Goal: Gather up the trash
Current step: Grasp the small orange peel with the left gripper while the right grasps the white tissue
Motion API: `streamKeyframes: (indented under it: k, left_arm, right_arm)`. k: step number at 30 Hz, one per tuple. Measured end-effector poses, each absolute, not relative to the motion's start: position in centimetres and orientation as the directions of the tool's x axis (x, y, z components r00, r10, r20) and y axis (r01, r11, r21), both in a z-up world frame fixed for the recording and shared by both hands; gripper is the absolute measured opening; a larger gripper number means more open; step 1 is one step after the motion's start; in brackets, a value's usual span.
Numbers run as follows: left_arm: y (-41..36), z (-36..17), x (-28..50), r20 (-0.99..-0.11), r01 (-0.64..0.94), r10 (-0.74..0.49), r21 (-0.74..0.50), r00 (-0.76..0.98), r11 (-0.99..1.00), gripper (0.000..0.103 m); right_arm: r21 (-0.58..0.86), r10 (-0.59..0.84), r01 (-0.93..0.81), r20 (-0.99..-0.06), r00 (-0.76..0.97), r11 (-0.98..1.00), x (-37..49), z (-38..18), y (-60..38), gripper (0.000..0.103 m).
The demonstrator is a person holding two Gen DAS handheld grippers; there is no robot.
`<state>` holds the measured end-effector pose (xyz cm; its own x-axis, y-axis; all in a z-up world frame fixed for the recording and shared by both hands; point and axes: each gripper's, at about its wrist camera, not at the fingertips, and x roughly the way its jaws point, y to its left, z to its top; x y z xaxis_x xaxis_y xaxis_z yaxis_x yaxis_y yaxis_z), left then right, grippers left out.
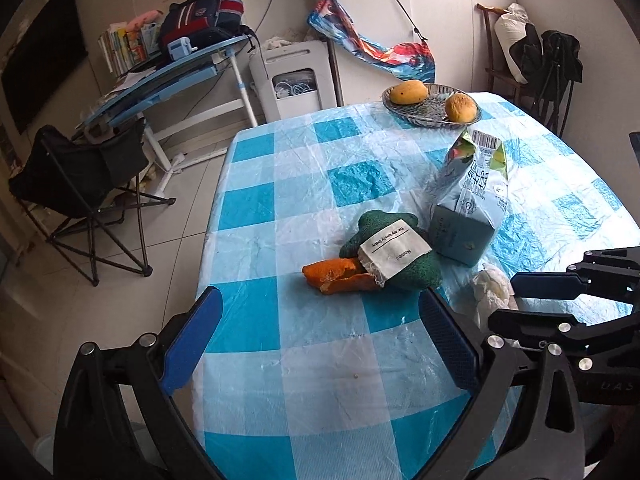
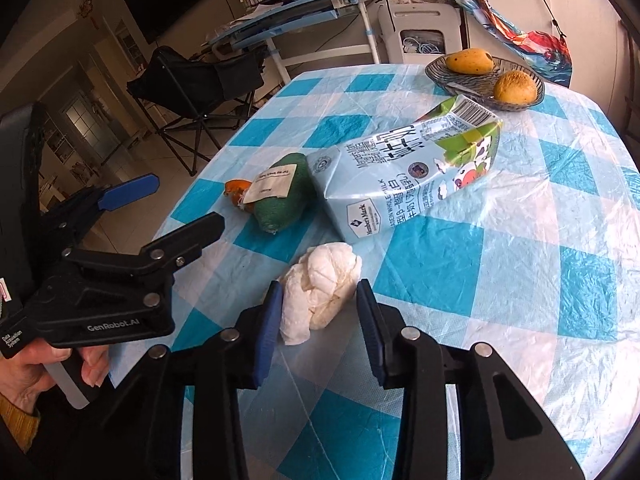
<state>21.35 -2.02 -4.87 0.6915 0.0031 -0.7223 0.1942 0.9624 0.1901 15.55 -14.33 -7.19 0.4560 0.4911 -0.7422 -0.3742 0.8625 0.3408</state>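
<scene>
Crumpled tissue (image 2: pixel 320 288) lies on the checked tablecloth (image 2: pixel 520 264) near the table's front edge, just in front of the tipped milk carton (image 2: pixel 404 176) and close to the green plush toy (image 2: pixel 280 192) with an orange peel (image 2: pixel 236 192) tucked beside it. The right gripper (image 2: pixel 318 312) straddles the wad, one blue pad on each side at its near end; the left pad looks to touch the paper while the right one shows a thin sliver of gap, so I cannot tell whether it is truly pinched yet. The wad looks very light and soft, likely to squash flat and give little resistance, so a grip across its thick middle seems safer than one on the loose tail hanging toward the camera, which could tear or slip out. It is not slippery or fragile. The left gripper (image 1: pixel 320 340) hangs with its pads wide apart and empty above the tablecloth, short of the peel. The carton seems stiffer and bulkier, probably empty, best taken across its narrow folded top.
</scene>
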Motion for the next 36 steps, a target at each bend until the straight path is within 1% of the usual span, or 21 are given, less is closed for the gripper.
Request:
streamKeyframes:
  k: [5,6,7,9,10,12,14,15,17,20,22,25,26,28,30,31,32,33,34,35,36]
  left_arm:
    - [-3.0,-6.1,23.5,-0.739,0.259,-0.022,0.208,0.674,0.943,0.095]
    - [-3.1,-6.4,23.8,-0.746,0.264,-0.028,0.200,0.665,0.944,0.094]
    - [-3.1,-6.5,23.9,-0.758,0.273,-0.044,0.179,0.650,0.945,0.091]
    - [-3.6,-6.9,24.0,-0.802,0.321,-0.103,0.115,0.588,0.940,0.070]
    - [-4.0,-7.0,23.7,-0.821,0.351,-0.123,0.099,0.558,0.931,0.068]
    - [-4.8,-6.8,22.6,-0.833,0.417,-0.165,0.085,0.528,0.905,0.059]
    - [-5.2,-6.5,21.7,-0.837,0.458,-0.194,0.075,0.511,0.886,0.058]
    - [-5.2,-6.2,21.3,-0.831,0.456,-0.188,0.087,0.524,0.886,0.058]
    - [-4.5,-5.7,21.4,-0.815,0.419,-0.169,0.097,0.554,0.903,0.058]
    - [-2.8,-5.5,22.5,-0.812,0.339,-0.167,0.041,0.559,0.940,0.058]
    - [-2.5,-5.4,22.9,-0.807,0.324,-0.177,0.019,0.563,0.946,0.059]
    - [-3.3,-5.4,22.8,-0.792,0.359,-0.207,0.017,0.574,0.933,0.063]
    - [-3.8,-5.5,22.8,-0.788,0.375,-0.207,0.033,0.580,0.926,0.065]
    - [-4.8,-6.0,22.9,-0.785,0.402,-0.199,0.069,0.586,0.913,0.067]
    - [-5.2,-6.4,23.2,-0.790,0.409,-0.206,0.063,0.578,0.910,0.067]
    - [-5.2,-6.5,23.4,-0.795,0.405,-0.214,0.042,0.567,0.914,0.067]
    - [-5.1,-6.6,23.6,-0.802,0.402,-0.230,0.015,0.552,0.916,0.066]
    - [-5.1,-6.6,23.6,-0.804,0.405,-0.248,-0.010,0.540,0.914,0.063]
    - [-5.2,-6.5,23.4,-0.807,0.415,-0.264,-0.026,0.528,0.910,0.058]
    - [-5.4,-6.6,23.3,-0.818,0.430,-0.274,-0.037,0.505,0.902,0.048]
    - [-5.5,-6.4,22.9,-0.818,0.432,-0.269,-0.028,0.509,0.901,0.046]
  right_arm:
    - [0.370,0.517,-0.381,-0.737,0.435,0.847,15.7,-7.1,-14.7,0.038]
    - [0.371,0.518,-0.382,-0.738,0.432,0.846,15.7,-7.1,-14.7,0.038]
    - [0.372,0.520,-0.384,-0.739,0.429,0.845,15.7,-7.1,-14.7,0.038]
    - [0.379,0.525,-0.383,-0.738,0.423,0.842,15.9,-7.1,-14.8,0.038]
    - [0.385,0.529,-0.382,-0.738,0.420,0.840,15.9,-7.1,-14.9,0.038]
    - [0.401,0.539,-0.377,-0.733,0.414,0.835,16.1,-7.1,-15.1,0.038]
    - [0.420,0.551,-0.370,-0.728,0.409,0.829,16.1,-7.2,-15.3,0.038]
    - [0.427,0.555,-0.366,-0.726,0.407,0.827,16.1,-7.2,-15.4,0.038]
    - [0.434,0.559,-0.363,-0.722,0.407,0.824,16.0,-7.3,-15.5,0.038]
    - [0.429,0.557,-0.366,-0.722,0.410,0.826,15.8,-7.3,-15.5,0.038]
    - [0.430,0.558,-0.366,-0.721,0.410,0.825,15.9,-7.3,-15.5,0.039]
    - [0.429,0.558,-0.368,-0.720,0.412,0.825,15.9,-7.3,-15.5,0.039]
    - [0.429,0.558,-0.368,-0.720,0.412,0.825,15.8,-7.3,-15.5,0.039]
    - [0.428,0.558,-0.370,-0.720,0.413,0.825,15.8,-7.3,-15.5,0.039]
    - [0.420,0.549,-0.365,-0.724,0.417,0.831,15.8,-7.3,-15.6,0.034]
    - [0.430,0.556,-0.361,-0.721,0.414,0.827,15.9,-7.4,-15.8,0.034]
    - [0.443,0.564,-0.357,-0.717,0.409,0.822,16.0,-7.4,-16.0,0.033]
    - [0.451,0.569,-0.354,-0.715,0.406,0.819,16.1,-7.4,-16.0,0.034]
    - [0.449,0.568,-0.355,-0.716,0.406,0.820,16.1,-7.4,-16.0,0.034]
    - [0.442,0.563,-0.357,-0.719,0.407,0.823,16.0,-7.4,-15.9,0.034]
    - [0.437,0.560,-0.359,-0.721,0.408,0.825,16.0,-7.3,-15.8,0.034]
